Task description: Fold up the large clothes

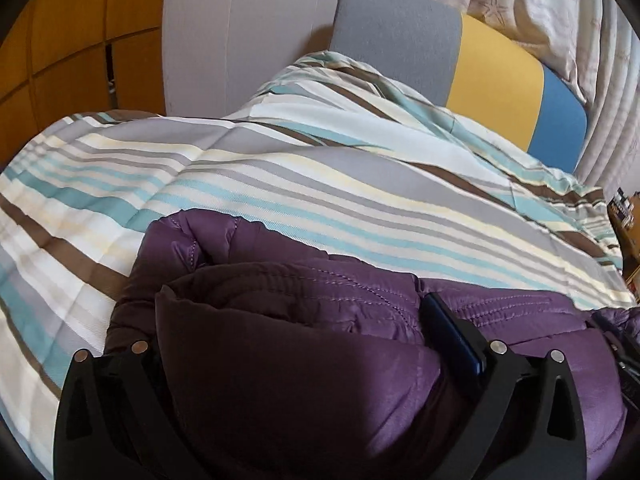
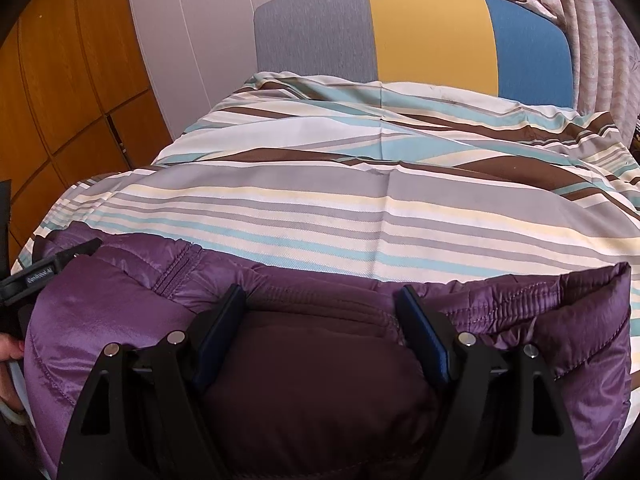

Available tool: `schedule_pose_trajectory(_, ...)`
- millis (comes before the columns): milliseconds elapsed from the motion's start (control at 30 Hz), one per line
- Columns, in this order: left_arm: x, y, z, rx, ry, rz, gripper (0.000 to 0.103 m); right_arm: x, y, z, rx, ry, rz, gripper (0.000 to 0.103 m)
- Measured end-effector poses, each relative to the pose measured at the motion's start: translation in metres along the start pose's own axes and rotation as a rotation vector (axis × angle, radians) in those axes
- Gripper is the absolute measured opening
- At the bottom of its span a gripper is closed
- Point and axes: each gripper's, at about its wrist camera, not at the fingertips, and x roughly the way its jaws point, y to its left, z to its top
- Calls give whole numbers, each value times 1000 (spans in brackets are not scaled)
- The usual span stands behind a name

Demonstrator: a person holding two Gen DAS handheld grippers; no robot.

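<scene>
Purple jacket (image 2: 120, 312) lies bunched at the bed's (image 2: 320, 208) near edge; my left gripper (image 1: 296, 344) and right gripper (image 2: 320, 320) each pinch a thick fold of it.

Bed (image 2: 400, 208) under striped cover; purple jacket (image 2: 120, 320) lying directly on it, beneath and around tool.

The purple jacket (image 1: 304, 360) hides the left hand-held gripper's (image 1: 304, 320) left finger and runs off the bottom edge.
</scene>
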Motion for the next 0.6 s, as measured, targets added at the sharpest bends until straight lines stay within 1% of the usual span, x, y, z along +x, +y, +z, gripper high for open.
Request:
schedule_pose_trajectory(100, -1, 0, -2, -12, -2, -18, 100, -6, 0, 0, 2, -24, -2, 78)
schedule_pose_trajectory(200, 0, 1, 0, -12, -4, -19, 100, -28, -3, 0, 10, -76, 14, 79)
schedule_pose_trajectory(333, 0, 0, -1, -12, -7, -18, 100, -57, -22, 2, 2, -111, -35, 79)
schedule_pose_trajectory(400, 0, 0, -1, -13, -7, -18, 100, -59, -36, 2, 22, -105, -68, 79)
schedule_pose_trajectory(433, 0, 0, -1, -12, -7, -17, 100, -55, -48, 2, 42, -91, -81, 78)
schedule_pose_trajectory(500, 0, 1, -1, -13, -7, -18, 100, -49, -60, 0, 60, -73, -98, 79)
schedule_pose_trajectory(567, 0, 0, -1, -13, -8, -18, 100, -40, -65, -6, 70, -64, -106, 79)
schedule_pose_trajectory(600, 0, 0, -1, -13, -8, -18, 100, -36, -64, -9, 65, -61, -125, 79)
